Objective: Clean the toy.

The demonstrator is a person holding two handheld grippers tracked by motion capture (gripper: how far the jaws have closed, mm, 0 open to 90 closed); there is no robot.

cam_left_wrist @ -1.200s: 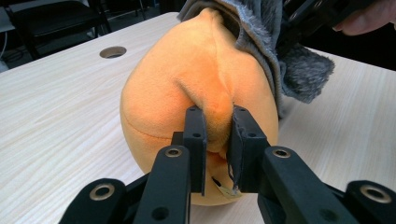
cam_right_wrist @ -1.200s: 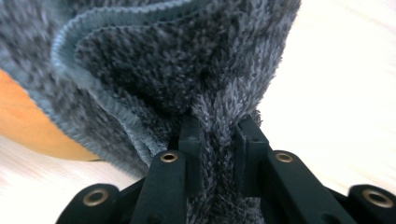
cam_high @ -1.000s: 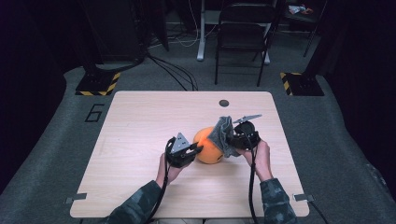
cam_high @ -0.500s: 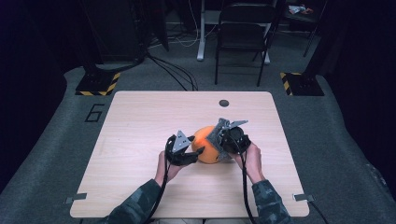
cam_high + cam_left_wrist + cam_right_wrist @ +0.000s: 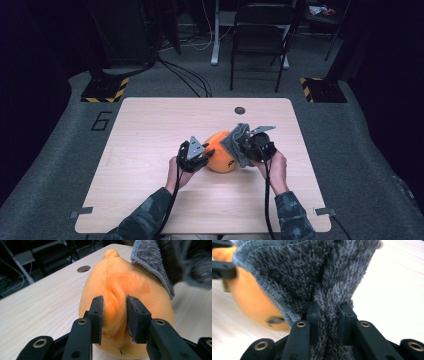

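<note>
High view: orange plush toy (image 5: 221, 157) at table (image 5: 150, 130) centre, between both grippers; floor numeral "6" (image 5: 101, 120) beside the table. Left gripper view: left gripper (image 5: 114, 315), jaws just closing, pinches a plush fold. Right gripper view: right gripper (image 5: 329, 322) clamps grey cloth (image 5: 317, 272) against the toy.

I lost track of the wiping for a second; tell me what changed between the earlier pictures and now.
The left gripper has just been closing again, and its jaws now pinch a fold of the round orange plush toy. The right gripper, shut on the fuzzy grey cloth, shifted slightly left, keeping the cloth against the toy's right side. The toy stayed in place on the light wooden table.
</note>
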